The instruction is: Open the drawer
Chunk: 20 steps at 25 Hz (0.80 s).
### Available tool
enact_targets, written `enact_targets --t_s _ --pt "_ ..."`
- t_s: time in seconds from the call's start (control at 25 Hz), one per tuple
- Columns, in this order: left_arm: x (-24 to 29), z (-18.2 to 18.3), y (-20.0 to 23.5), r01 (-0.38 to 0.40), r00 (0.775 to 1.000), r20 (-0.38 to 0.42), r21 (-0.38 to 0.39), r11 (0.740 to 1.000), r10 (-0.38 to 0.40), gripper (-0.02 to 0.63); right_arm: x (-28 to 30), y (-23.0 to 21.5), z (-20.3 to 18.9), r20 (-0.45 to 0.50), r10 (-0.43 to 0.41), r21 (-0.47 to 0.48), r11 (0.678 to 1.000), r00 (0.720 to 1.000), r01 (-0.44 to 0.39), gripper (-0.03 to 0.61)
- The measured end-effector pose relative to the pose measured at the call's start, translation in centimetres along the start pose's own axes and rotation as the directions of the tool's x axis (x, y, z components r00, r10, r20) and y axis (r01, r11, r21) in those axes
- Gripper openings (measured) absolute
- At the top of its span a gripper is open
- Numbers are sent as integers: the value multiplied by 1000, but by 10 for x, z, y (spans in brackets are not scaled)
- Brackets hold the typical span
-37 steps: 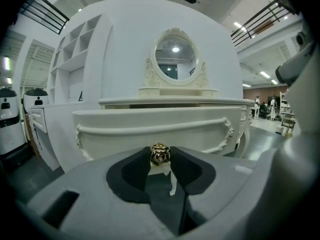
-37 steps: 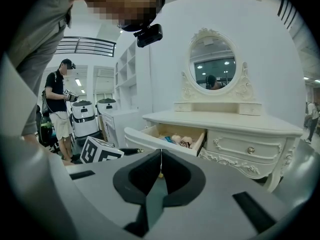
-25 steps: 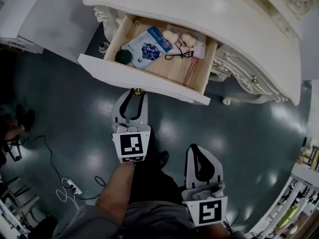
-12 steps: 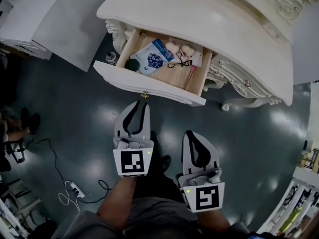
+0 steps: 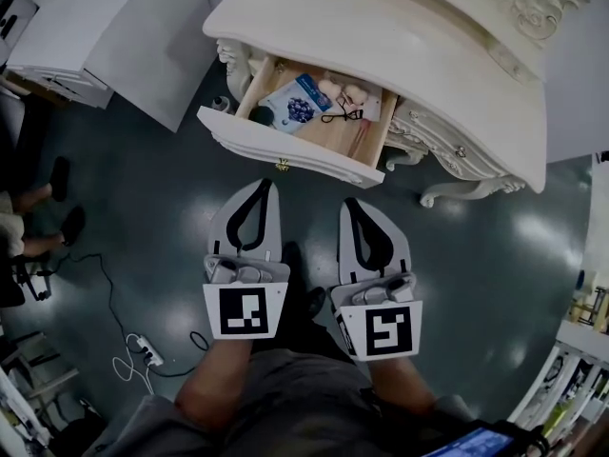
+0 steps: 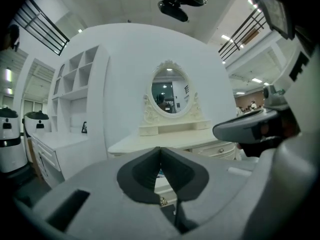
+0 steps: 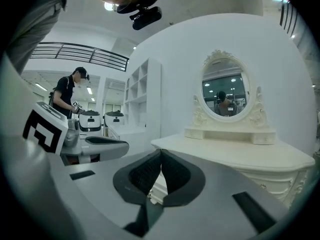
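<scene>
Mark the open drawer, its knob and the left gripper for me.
drawer (image 5: 285, 149), head view, on its white front panel.
knob (image 5: 283, 166), head view, on the small metal knob itself.
left gripper (image 5: 264, 187), head view, at the tips of its shut jaws.

The drawer (image 5: 285, 150) stands pulled out at upper centre, open from above, while its rear runs under the overhanging tabletop (image 5: 428, 55). Inside, a blue packet (image 5: 297, 106), a dark round thing (image 5: 262, 115) and a black tool (image 5: 338, 114) cover much of the wooden bottom. Bare wood shows toward its right side. Below the drawer front the dark floor (image 5: 171, 217) lies open. White panels (image 5: 114, 55) crowd the upper left, a carved leg (image 5: 440, 196) juts at right, and a cable (image 5: 109, 293) trails at lower left.
</scene>
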<state>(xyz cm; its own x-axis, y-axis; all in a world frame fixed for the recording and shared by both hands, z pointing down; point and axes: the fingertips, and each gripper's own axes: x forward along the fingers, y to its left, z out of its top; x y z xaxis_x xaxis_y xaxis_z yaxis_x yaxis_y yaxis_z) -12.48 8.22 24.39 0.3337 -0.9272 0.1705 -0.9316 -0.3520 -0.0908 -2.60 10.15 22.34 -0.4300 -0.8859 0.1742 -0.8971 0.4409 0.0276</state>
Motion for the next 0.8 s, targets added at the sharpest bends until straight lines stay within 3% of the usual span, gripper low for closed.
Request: enact_targets --t_s 0.36,0.8 --pt "-10 14 -8 17 1000 12 23 1000 -17 15 0 3 9 9 11 -24 1000 1000 -10 12" --pt "-12 11 -6 6 1000 11 -10 1000 -5 15 0 3 3 2 15 -16 1000 1000 -15 12"
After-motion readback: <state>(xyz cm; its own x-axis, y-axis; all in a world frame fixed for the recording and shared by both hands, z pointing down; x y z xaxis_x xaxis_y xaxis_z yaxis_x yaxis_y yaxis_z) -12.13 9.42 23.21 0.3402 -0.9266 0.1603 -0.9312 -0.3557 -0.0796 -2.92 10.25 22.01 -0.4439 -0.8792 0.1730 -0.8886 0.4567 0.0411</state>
